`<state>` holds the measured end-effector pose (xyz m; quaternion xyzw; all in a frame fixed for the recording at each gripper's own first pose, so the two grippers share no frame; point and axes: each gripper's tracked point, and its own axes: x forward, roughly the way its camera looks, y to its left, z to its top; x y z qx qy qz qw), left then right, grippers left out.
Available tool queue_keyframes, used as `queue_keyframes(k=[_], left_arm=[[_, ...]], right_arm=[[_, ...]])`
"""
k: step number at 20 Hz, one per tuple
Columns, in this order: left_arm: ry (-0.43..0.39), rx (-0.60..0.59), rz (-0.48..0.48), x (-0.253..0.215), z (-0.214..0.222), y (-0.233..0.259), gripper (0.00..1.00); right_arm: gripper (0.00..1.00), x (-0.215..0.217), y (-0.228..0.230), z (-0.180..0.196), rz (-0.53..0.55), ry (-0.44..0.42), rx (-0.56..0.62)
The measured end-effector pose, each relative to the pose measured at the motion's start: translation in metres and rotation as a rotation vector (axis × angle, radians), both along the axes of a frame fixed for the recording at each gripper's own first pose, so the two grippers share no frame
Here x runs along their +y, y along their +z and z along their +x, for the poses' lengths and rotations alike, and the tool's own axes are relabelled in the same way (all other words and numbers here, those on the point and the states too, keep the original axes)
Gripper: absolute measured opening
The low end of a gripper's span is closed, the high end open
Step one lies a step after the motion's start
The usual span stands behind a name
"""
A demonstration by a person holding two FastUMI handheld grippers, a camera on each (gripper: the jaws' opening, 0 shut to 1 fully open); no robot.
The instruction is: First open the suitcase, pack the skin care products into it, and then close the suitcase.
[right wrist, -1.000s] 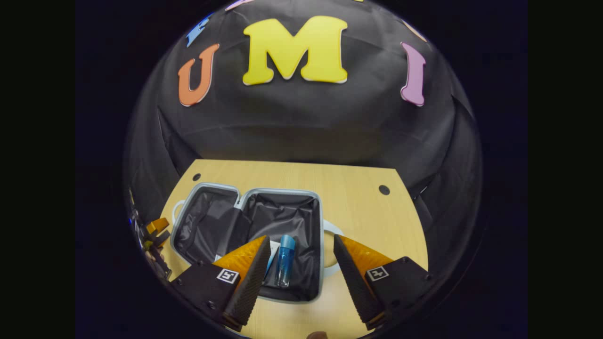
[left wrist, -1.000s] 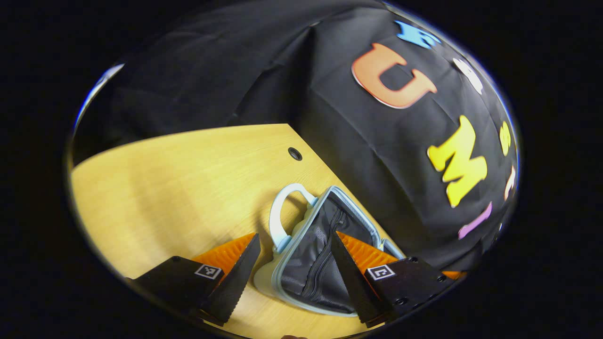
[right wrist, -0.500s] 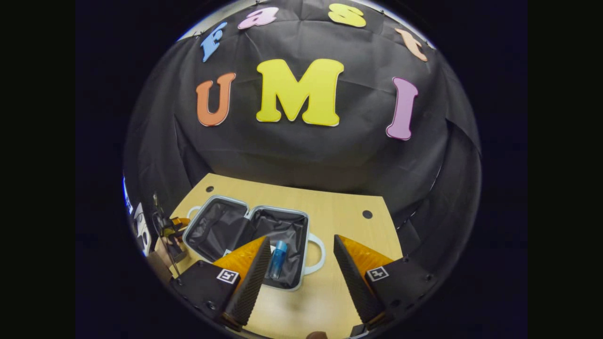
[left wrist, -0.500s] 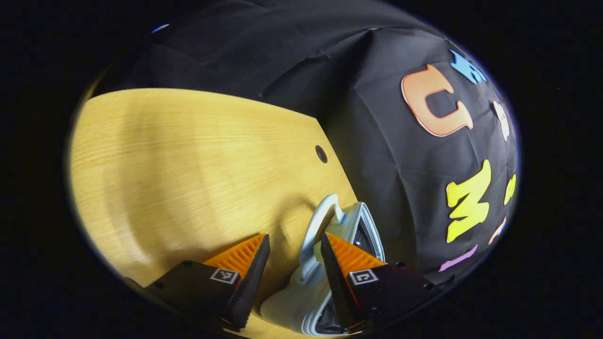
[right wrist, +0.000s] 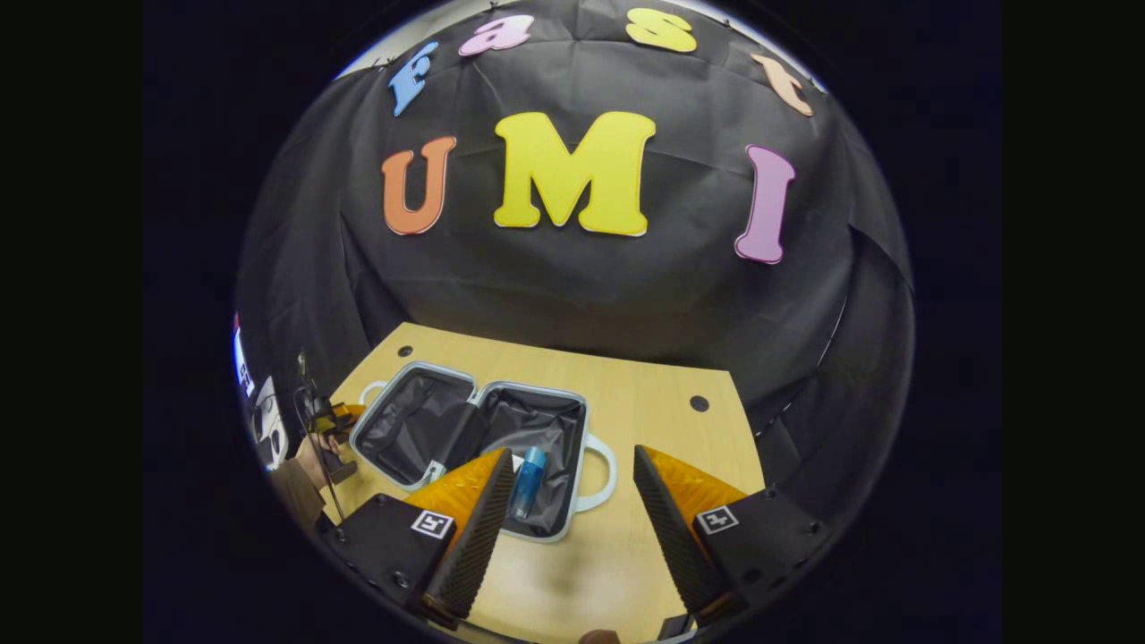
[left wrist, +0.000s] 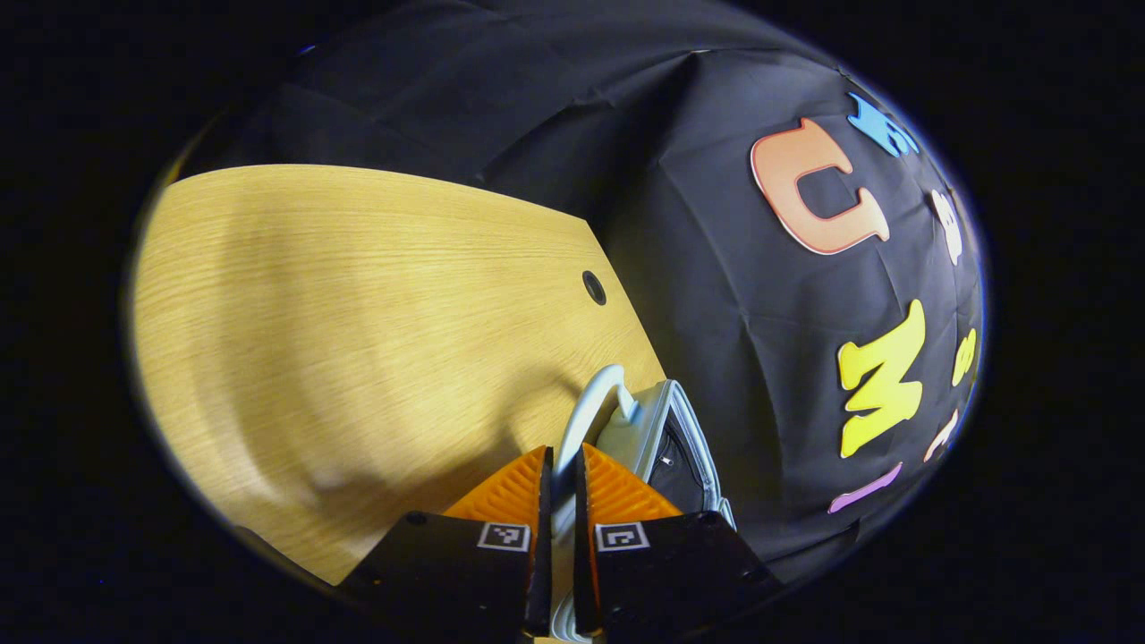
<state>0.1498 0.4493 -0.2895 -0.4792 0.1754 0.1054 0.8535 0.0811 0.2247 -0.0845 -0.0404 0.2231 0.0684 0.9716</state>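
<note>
The tabletop (right wrist: 626,394) carries the suitcase (right wrist: 420,429), which lies flat and open ahead of and slightly left of the right gripper (right wrist: 565,501), its two dark-lined halves side by side. A blue skin care bottle (right wrist: 528,470) lies in the half nearer that gripper, just beyond the tip of its left finger, so the packing looks done and the step in hand is, by my reading, the closing.

The left gripper (left wrist: 561,474) has its fingers drawn together on the pale handle (left wrist: 590,407) of the far half, the loop rising straight out from between the tips, with that half's rim (left wrist: 689,429) just to the gripper's right. In the right gripper view the same gripper sits at the suitcase's far left edge, held by a hand (right wrist: 313,461).

The right gripper stands with its fingers well apart, holding nothing, above bare tabletop short of the case.

To close it well, I would lift the clamped handle in an arc about the hinge between the halves, not straight up, so the lid swings over without dragging the case along the tabletop. The grip is narrow on a smooth loop, so it may pivot; a slow swing suits it. The free right gripper could brace the near half's handle (right wrist: 604,470), and the bottle should stay clear of the rims as they meet.
</note>
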Motion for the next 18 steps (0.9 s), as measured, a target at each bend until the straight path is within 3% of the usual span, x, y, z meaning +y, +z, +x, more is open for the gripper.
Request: queue_keyframes(k=[2, 3, 4, 6, 14, 18], left_arm=[[0.0, 0.001, 0.023, -0.002, -0.003, 0.008, 0.1], [-0.003, -0.003, 0.047, -0.003, -0.006, 0.015, 0.17], [-0.005, -0.006, 0.077, -0.006, -0.006, 0.023, 0.08], [-0.007, -0.021, 0.142, -0.011, -0.007, 0.046, 0.07], [-0.049, -0.094, 0.648, -0.066, -0.014, 0.143, 0.05], [0.031, -0.094, 0.731, -0.087, -0.025, 0.166, 0.05]], right_arm=[[0.8, -0.004, 0.005, 0.0, 0.011, -0.002, -0.011], [0.8, -0.005, 0.007, 0.001, 0.02, 0.0, -0.017], [0.8, -0.006, 0.009, 0.001, 0.031, 0.001, -0.021], [0.8, -0.011, 0.013, 0.0, 0.055, 0.0, -0.026], [0.8, -0.049, 0.025, -0.005, 0.117, 0.024, -0.081], [0.8, -0.073, 0.018, -0.013, 0.126, 0.06, -0.074]])
